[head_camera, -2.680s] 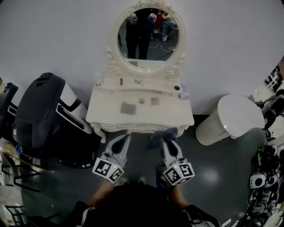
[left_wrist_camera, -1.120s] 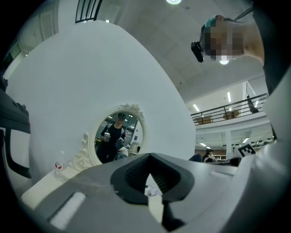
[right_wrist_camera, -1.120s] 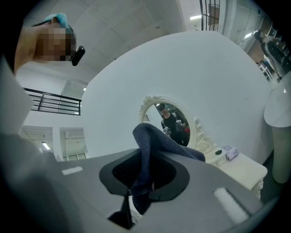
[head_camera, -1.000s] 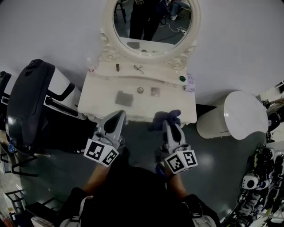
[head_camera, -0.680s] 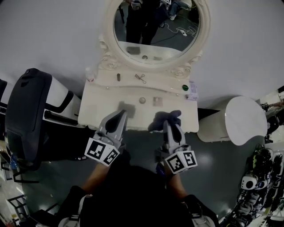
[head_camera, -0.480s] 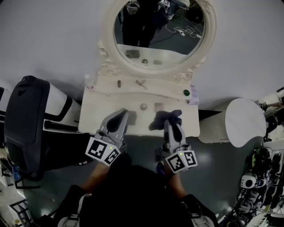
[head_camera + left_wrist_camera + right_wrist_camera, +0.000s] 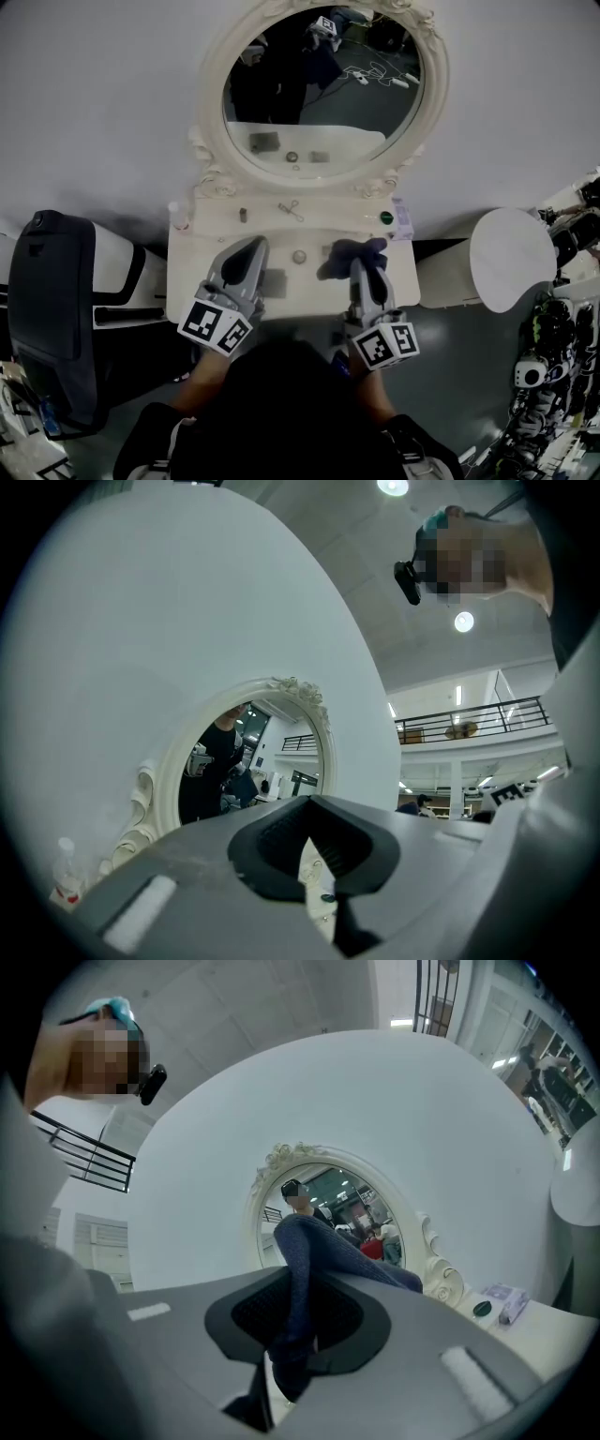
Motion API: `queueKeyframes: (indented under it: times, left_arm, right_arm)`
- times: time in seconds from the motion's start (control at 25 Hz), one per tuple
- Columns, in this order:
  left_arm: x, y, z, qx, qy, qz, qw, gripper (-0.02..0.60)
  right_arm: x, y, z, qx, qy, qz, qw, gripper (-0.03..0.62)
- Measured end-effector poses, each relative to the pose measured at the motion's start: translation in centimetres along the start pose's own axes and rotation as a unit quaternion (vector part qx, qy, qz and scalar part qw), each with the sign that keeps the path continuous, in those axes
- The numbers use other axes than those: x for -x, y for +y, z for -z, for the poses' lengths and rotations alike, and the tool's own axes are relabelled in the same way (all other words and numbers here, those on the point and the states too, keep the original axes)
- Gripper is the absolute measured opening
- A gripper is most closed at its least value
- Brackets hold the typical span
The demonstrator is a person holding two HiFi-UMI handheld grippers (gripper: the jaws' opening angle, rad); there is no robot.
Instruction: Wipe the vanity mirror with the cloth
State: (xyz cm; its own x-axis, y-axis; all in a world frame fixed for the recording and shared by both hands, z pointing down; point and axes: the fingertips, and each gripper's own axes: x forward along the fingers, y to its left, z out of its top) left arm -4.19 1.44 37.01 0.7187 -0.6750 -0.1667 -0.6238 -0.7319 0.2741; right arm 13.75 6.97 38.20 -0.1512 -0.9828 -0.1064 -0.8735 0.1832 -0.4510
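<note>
Change: the whole rig has closed in on the vanity. Both grippers were short of the front edge of the white vanity table (image 7: 192,281); now they hang over its top. The oval mirror in its carved white frame (image 7: 319,84) sits bigger and more central in the head view. My read: approach is nearly done, wiping has not started, and the next move would be a lift and reach up to the glass.

The right gripper (image 7: 361,267) is still clamped on the dark blue cloth (image 7: 352,253). In the right gripper view the cloth (image 7: 305,1269) runs up between the jaws and flops over to the right. It is above the table's right half, well apart from the mirror.

The left gripper (image 7: 248,246) has its jaws pressed together with nothing between them.

The mirror stands upright against the white wall at the back of the table and reflects the person and room. I can't tell any smears from here.
</note>
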Motion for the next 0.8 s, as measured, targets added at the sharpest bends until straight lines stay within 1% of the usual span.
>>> queueKeyframes:
  times: [0.16, 0.4, 0.56, 0.72, 0.8]
  left_arm:
    - [-1.9, 0.6, -0.7, -0.004, -0.005, -0.002, 1.0000, 0.002]
    - [-6.1, 1.0, -1.6, -0.020, -0.012, -0.014, 0.9996, 0.002]
    - [-9.4, 0.8, -2.2, -0.026, -0.021, -0.025, 0.9991, 0.002]
    - [-12.1, 1.3, -3.3, -0.037, -0.035, -0.040, 0.9979, 0.002]
    - [-13.0, 1.4, -3.7, -0.039, -0.037, -0.043, 0.9976, 0.002]
  right_arm:
    - [-1.6, -1.0, -1.3, 0.005, -0.012, -0.006, 1.000, 0.060]
    - [-5.2, -3.6, -3.4, 0.007, -0.022, -0.030, 0.999, 0.060]
    - [-7.9, -5.8, -5.5, 0.013, -0.027, -0.050, 0.998, 0.060]
    - [-10.8, -6.8, -8.0, 0.028, -0.041, -0.075, 0.996, 0.060]
    - [-12.0, -7.1, -9.1, 0.037, -0.046, -0.080, 0.995, 0.060]
